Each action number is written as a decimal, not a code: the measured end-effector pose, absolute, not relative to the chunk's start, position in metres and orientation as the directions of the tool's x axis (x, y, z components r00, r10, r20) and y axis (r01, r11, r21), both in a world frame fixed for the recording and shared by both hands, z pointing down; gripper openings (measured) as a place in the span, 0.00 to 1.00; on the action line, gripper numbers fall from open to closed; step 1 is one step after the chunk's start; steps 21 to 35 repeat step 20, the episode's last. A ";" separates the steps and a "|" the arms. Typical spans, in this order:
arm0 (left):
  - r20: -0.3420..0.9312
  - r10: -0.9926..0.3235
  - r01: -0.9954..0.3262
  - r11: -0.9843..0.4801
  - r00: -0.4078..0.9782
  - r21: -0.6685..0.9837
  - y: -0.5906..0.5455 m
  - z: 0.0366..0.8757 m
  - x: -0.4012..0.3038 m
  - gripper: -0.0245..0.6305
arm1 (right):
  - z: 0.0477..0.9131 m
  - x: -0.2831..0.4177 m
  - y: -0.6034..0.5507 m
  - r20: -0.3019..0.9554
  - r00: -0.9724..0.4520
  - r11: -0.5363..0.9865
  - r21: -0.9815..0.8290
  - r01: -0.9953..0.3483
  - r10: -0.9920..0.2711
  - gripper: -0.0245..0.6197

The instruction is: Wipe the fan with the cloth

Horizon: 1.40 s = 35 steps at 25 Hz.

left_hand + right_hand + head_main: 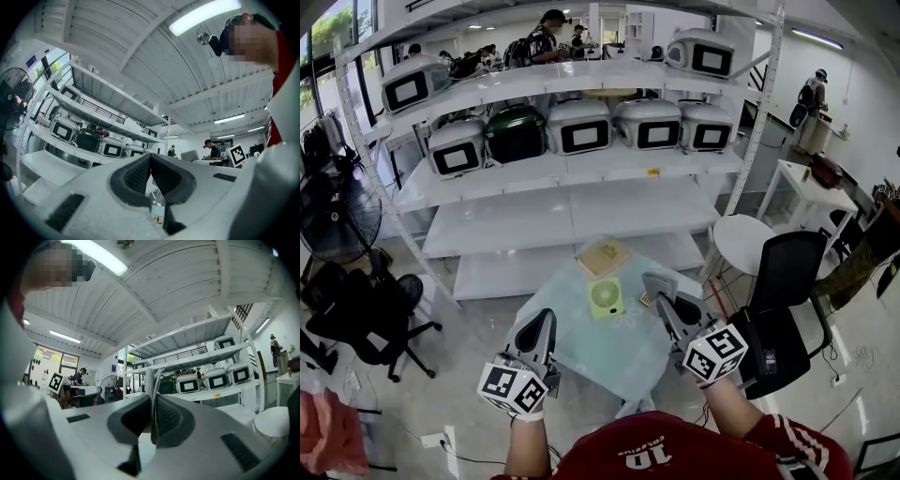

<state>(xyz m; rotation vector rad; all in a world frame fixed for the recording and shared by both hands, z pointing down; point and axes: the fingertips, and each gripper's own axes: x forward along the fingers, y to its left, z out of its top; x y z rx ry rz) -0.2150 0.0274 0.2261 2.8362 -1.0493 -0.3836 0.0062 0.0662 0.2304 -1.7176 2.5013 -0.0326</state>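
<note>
Right gripper view: right gripper (153, 401) fingers clamp the cloth (150, 378); left gripper (150, 159) fingers closed, empty.

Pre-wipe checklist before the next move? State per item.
1. Cloth gripped: ok. The right gripper is shut on a thin grey cloth.
2. Left gripper free: ok. Its jaws are shut with nothing between them.
3. Fan located: ok. The green fan lies on the table, between the two grippers.
4. Cloth on fan: not ok. The right gripper view shows shelves and ceiling, not the fan.
5. Fan steadied: not ok. Neither gripper holds it.
6. Tan flat item behind the fan clear of it: cannot tell.
</note>
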 end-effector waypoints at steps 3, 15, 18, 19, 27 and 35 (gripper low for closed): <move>-0.199 -0.651 -0.628 -0.759 0.732 0.174 0.030 0.229 -0.216 0.04 | 0.232 0.006 0.068 -0.075 -0.357 0.363 -0.084 -0.928 -0.931 0.06; -0.202 -0.648 -0.621 -0.762 0.735 0.185 0.033 0.232 -0.219 0.04 | 0.231 0.001 0.070 -0.068 -0.366 0.371 -0.078 -0.925 -0.928 0.06; -0.201 -0.646 -0.619 -0.763 0.736 0.186 0.032 0.232 -0.219 0.04 | 0.230 -0.001 0.070 -0.067 -0.368 0.372 -0.077 -0.925 -0.927 0.06; -0.200 -0.646 -0.619 -0.763 0.737 0.185 0.032 0.232 -0.219 0.04 | 0.229 -0.001 0.070 -0.067 -0.368 0.372 -0.077 -0.925 -0.928 0.06; -0.200 -0.645 -0.618 -0.764 0.737 0.185 0.031 0.232 -0.219 0.04 | 0.229 -0.001 0.070 -0.067 -0.367 0.372 -0.076 -0.925 -0.928 0.06; -0.200 -0.645 -0.618 -0.764 0.737 0.185 0.031 0.232 -0.219 0.04 | 0.229 -0.001 0.070 -0.067 -0.367 0.372 -0.076 -0.925 -0.928 0.06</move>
